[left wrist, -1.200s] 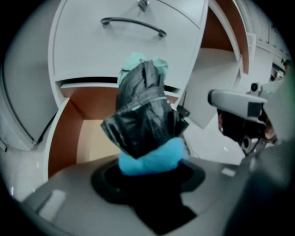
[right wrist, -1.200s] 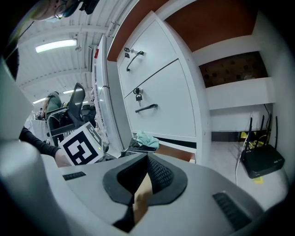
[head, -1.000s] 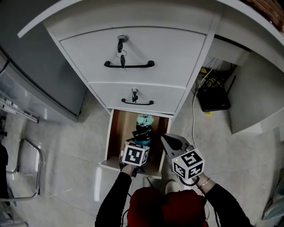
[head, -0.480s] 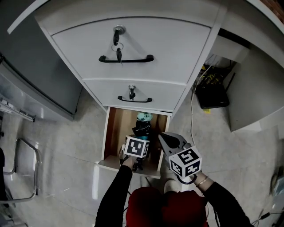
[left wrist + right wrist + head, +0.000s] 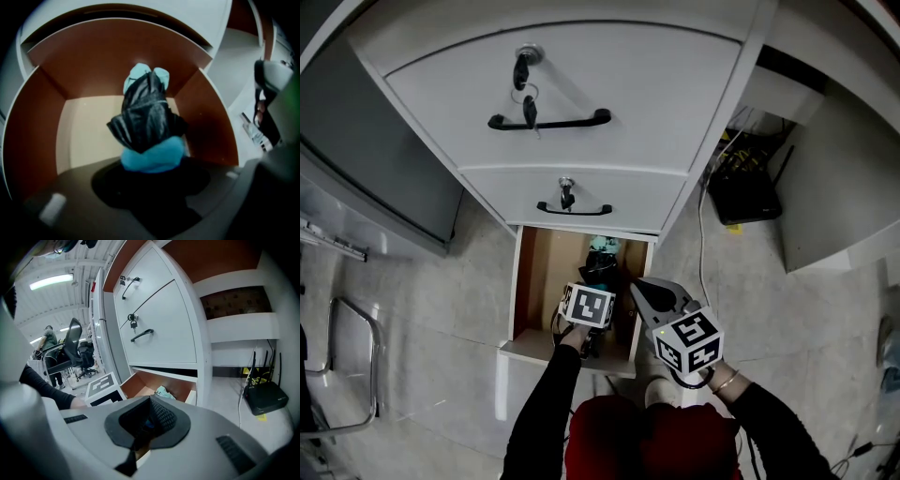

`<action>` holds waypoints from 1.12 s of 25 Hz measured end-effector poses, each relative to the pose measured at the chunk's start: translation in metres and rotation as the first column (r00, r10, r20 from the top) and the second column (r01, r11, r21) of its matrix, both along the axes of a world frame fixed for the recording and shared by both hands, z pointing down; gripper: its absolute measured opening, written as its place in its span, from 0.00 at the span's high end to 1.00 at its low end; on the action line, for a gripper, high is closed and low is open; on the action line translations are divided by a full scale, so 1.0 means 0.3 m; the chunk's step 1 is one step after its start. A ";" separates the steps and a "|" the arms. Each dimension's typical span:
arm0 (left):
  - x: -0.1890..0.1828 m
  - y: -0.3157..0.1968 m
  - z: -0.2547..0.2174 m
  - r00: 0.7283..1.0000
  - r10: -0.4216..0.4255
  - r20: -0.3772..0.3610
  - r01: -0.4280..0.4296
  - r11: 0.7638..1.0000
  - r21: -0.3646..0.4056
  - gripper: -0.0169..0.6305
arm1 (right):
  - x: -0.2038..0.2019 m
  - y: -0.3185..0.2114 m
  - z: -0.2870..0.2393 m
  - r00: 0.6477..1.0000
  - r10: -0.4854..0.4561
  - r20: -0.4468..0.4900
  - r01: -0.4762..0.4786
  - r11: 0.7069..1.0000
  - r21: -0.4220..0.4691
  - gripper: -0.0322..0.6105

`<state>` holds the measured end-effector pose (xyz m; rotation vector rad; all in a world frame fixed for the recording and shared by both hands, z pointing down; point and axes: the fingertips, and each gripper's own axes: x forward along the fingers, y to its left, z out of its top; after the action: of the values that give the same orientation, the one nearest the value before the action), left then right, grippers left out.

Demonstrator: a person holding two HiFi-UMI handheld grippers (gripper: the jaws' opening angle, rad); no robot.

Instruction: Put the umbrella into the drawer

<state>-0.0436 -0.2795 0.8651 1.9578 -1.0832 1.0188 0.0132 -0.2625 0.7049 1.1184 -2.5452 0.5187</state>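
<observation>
The white cabinet had its two upper drawers shut and its bottom drawer pulled out. A black router sat on the floor to the cabinet's right. The folded black umbrella, pale teal at its far end, lay inside the drawer and pointed at the back wall. The left gripper was clenched on the umbrella's blue near end. The right gripper hung just right of the drawer, its jaws pressed together with nothing between them.
</observation>
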 end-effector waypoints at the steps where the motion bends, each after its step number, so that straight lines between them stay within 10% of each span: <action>1: -0.002 0.001 0.002 1.000 0.002 0.005 -0.002 1.000 -0.003 0.60 | 0.001 -0.001 0.002 1.000 0.001 -0.001 -0.001 1.000 -0.001 0.95; 14: 0.015 -0.025 -0.019 0.998 -0.057 0.006 0.057 0.995 0.080 0.43 | 0.008 -0.003 0.002 1.000 0.025 0.003 -0.025 1.000 -0.007 0.95; 28: -0.056 -0.034 -0.290 0.981 -0.144 -0.132 0.174 0.953 0.248 0.45 | 0.013 0.023 -0.093 0.998 0.056 0.034 -0.057 0.998 0.039 0.95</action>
<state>-0.0604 -0.2895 0.7782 2.0632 -1.3415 0.6999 0.0173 -0.2556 0.6771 1.2088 -2.5685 0.5066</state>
